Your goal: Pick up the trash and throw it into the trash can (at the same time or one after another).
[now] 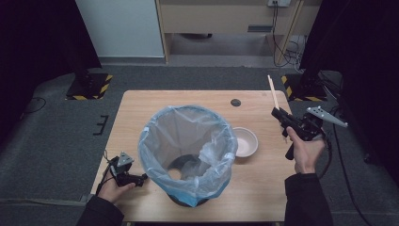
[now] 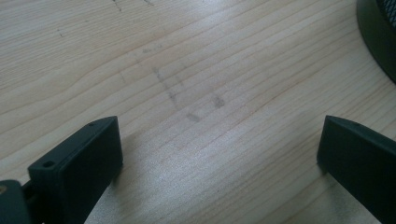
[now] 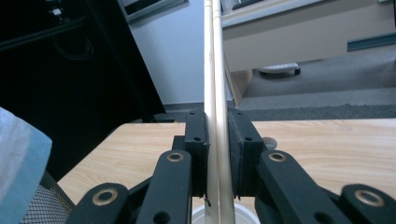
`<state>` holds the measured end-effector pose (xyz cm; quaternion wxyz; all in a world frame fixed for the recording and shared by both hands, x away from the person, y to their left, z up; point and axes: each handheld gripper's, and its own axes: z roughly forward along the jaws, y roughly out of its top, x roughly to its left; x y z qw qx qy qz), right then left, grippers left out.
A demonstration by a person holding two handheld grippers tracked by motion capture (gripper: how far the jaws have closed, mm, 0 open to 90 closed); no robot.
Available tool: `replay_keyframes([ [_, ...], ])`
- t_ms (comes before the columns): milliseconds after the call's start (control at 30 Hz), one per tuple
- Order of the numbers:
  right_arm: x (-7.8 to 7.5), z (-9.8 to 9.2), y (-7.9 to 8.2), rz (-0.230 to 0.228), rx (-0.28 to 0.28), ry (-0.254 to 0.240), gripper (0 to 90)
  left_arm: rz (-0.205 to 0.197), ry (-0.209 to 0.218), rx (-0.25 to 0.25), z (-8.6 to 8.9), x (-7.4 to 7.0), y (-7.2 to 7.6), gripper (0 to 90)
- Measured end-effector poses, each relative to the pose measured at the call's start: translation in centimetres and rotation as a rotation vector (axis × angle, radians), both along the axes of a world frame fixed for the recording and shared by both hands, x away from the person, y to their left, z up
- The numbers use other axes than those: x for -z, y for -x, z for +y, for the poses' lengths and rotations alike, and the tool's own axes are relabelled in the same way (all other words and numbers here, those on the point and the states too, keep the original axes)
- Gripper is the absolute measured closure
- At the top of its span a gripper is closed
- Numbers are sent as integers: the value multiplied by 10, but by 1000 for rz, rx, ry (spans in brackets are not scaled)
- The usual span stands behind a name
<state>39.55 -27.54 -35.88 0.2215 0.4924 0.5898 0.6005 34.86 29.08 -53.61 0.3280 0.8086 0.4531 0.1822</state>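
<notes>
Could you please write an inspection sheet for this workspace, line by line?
Surface: wooden table, faint marks, a dark round hole near the far edge.
Job's things: chopsticks upright in the right gripper; bin with blue liner; bowl beside the bin, looks empty.
Clutter: nothing seen.
Grippers: left gripper open, low over the table; right gripper shut on the chopsticks, above the bowl.
Cables: cable trails from the right gripper; wires on the far floor.
Surroundings: grey carpet, dark curtains, wooden furniture behind.

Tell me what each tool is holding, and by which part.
The right tool clamps a pair of chopsticks near their lower end; the left tool holds nothing.
</notes>
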Motion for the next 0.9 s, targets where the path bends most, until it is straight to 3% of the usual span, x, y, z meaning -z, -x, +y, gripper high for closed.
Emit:
replay_keyframes([
  [500,-34,4,19,-130,-60,-43,800,0,0,0,0,0,0,0],
  [900,-61,17,39,-222,-131,-42,799,0,0,0,0,0,0,0],
])
